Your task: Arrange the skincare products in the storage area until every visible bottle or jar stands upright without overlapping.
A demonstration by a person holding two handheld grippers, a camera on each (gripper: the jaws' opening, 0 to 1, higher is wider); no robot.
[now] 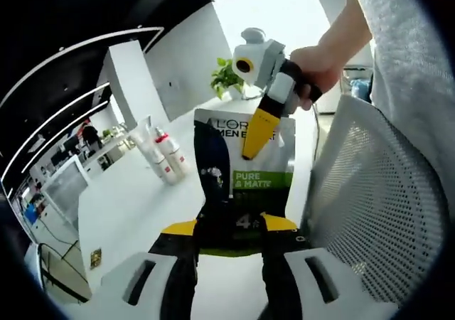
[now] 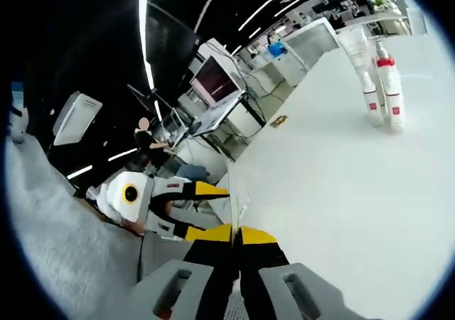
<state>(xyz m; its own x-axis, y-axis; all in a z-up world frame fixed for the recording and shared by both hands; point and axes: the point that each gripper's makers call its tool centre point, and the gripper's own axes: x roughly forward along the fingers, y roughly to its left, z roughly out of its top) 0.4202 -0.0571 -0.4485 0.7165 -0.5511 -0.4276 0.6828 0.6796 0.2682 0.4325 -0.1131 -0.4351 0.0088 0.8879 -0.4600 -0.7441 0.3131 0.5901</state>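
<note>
Two white bottles with red caps (image 1: 165,156) are seen upright, side by side and touching, toward the far left of the white tabletop (image 1: 128,213). Nearer the middle, a flat L'Oréal sachet (image 1: 245,178) is clamped at its lower edge by the closed left gripper (image 1: 229,238). Its upper edge is pinched by the right gripper (image 1: 257,131), held in a hand (image 1: 316,67). A white mesh basket (image 1: 370,206) is seen at the tabletop's right edge.

In the right gripper view, the right gripper (image 2: 236,245) is seen shut on the sachet's thin edge (image 2: 237,199).
</note>
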